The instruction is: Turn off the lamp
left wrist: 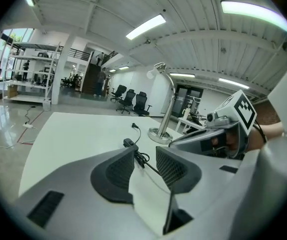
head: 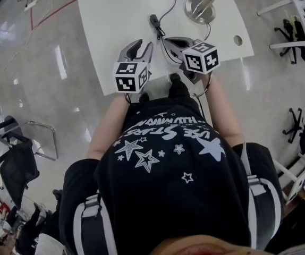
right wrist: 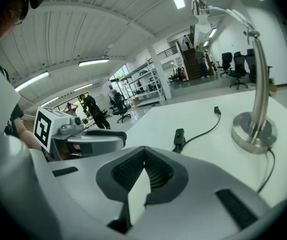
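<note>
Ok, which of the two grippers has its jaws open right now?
The left gripper: its jaws stand apart and hold nothing. The right gripper, the one nearer the lamp base, has its tips closed together.

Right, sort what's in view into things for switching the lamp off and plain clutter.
For the job: lamp, inline switch, its cord, white table.
Just lying about: floor cables, black chair, white rack, office chairs.
</note>
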